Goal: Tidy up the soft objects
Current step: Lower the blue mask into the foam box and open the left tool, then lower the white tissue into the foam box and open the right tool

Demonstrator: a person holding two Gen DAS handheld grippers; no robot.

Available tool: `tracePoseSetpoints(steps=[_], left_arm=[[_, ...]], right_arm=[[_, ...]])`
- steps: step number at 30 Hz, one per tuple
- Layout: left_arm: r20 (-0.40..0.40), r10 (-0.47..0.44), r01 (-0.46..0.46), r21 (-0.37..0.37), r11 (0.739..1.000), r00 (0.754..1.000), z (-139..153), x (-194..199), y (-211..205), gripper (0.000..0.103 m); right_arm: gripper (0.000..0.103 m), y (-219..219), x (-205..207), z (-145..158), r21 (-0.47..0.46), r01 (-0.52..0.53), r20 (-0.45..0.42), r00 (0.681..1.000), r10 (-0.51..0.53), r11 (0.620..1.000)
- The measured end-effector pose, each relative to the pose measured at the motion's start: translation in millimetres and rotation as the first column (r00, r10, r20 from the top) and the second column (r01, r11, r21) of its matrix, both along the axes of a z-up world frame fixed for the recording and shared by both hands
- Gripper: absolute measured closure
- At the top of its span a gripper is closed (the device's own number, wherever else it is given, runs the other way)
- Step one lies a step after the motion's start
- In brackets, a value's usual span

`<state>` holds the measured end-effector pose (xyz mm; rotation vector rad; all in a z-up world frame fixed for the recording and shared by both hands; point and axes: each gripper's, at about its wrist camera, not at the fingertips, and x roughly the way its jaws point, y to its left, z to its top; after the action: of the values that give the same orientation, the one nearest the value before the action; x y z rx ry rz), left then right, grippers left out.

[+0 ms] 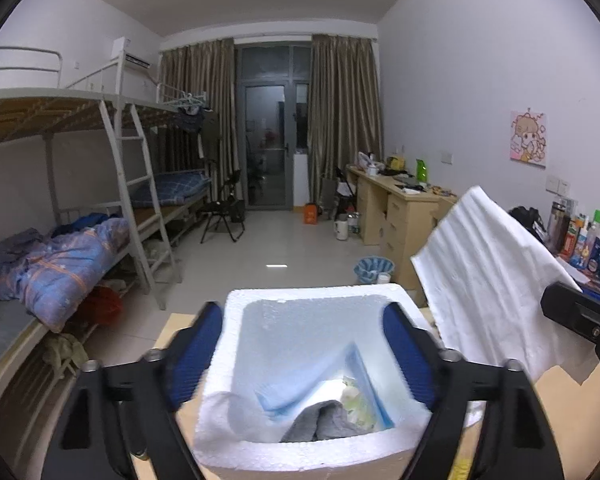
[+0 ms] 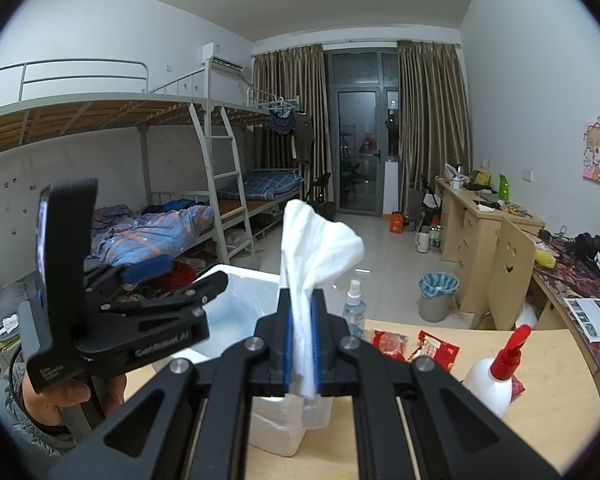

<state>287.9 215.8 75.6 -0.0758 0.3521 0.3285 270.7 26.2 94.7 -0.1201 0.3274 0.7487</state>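
- Blue-padded and black-framed, the left gripper point(image 1: 304, 344) hangs above the white foam box point(image 1: 312, 448) with its jaws spread wide, one pad at the box's 9 o'clock rim and the other at its 3 o'clock rim; nothing sits between them; in the right wrist view the same left gripper point(image 2: 180, 280) appears at 9 o'clock, gripped by a bare hand point(image 2: 66, 394)
- Inside the foam box lie a folded light-blue cloth point(image 1: 296, 380), a crumpled grey cloth point(image 1: 324, 426) at the 6 o'clock side and a pale greenish-white item point(image 1: 354, 398) at the 3 o'clock side, its kind unclear; the grey cloth touches the blue one
- The box rests on a light wooden tabletop point(image 2: 548, 384)
- The right gripper point(image 2: 303, 344) is clamped on a thin white tissue-like cloth point(image 2: 316, 248), which rises above the pads and flares out, with a short tail hanging below them; from the left wrist view the white cloth point(image 1: 488, 280) is held up at 2 o'clock of the box, clear of its rim
- On the table toward 3 o'clock stand a clear spray bottle point(image 2: 354, 312), red snack packets point(image 2: 416, 346) and a white bottle with a red nozzle point(image 2: 496, 376), well apart from the box
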Motion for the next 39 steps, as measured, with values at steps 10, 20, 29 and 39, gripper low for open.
tracePoseSetpoints(steps=[10,20,29,39], left_arm=[[0.014,0.026,-0.026,0.022,0.999,1.000,0.3,-13.5,1.1,0.007],[0.059,0.090,-0.093,0.039,0.995,0.994,6.1,-56.3,11.8,0.005],[0.068,0.173,-0.175,0.037,0.984,0.983,1.1,-87.1,30.7,0.002],[0.057,0.177,-0.179,0.037,0.983,0.983,-7.3,-98.6,34.6,0.002]], right_arm=[[0.092,4.3,-2.3,-0.7,-0.006,-0.010,0.008,1.000,0.010,1.000],[0.092,22.4,-2.5,-1.3,-0.016,-0.057,0.010,0.998,0.057,0.998],[0.092,45.7,1.6,-9.1,-0.033,-0.093,-0.014,0.996,0.092,0.995],[0.092,63.3,15.1,-19.1,-0.063,-0.087,-0.051,0.995,0.084,0.994]])
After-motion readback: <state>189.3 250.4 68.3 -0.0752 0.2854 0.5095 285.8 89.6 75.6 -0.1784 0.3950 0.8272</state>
